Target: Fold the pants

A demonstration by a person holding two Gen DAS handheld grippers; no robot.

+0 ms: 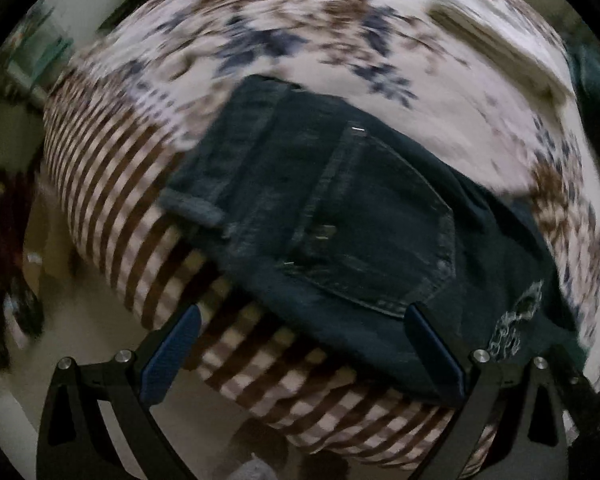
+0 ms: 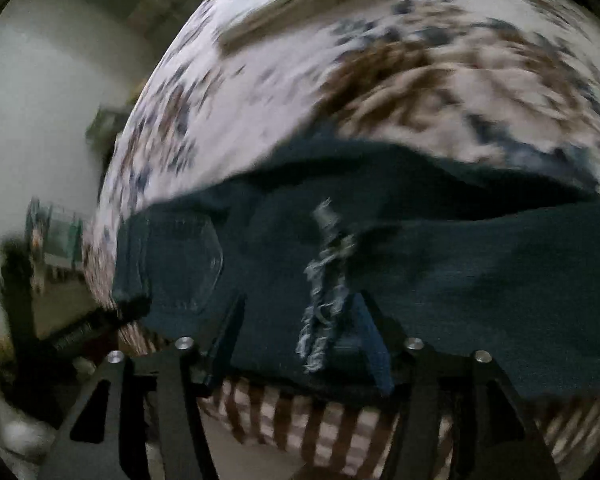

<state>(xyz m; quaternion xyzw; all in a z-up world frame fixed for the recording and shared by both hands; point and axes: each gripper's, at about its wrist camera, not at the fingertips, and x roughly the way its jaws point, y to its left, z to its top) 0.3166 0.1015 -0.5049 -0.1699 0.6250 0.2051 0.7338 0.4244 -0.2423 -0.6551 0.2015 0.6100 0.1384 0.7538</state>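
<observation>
Dark blue jeans (image 1: 340, 216) lie flat on a bed, back pocket (image 1: 380, 224) up, waistband toward the left. In the left wrist view my left gripper (image 1: 304, 316) is open, its blue-padded fingers (image 1: 172, 356) spread wide at the near edge of the jeans, holding nothing. In the right wrist view the jeans (image 2: 440, 264) stretch across the frame, with a frayed rip (image 2: 324, 280) in the middle and the pocket (image 2: 184, 260) at left. My right gripper (image 2: 300, 320) is open, its fingers on either side of the frayed rip at the near edge.
The bed has a floral sheet (image 1: 340, 32) on top and a brown-and-white striped side (image 1: 112, 184) hanging down at the near edge. Floor and blurred clutter (image 1: 8, 220) lie to the left. A pale wall (image 2: 60, 92) is at left in the right wrist view.
</observation>
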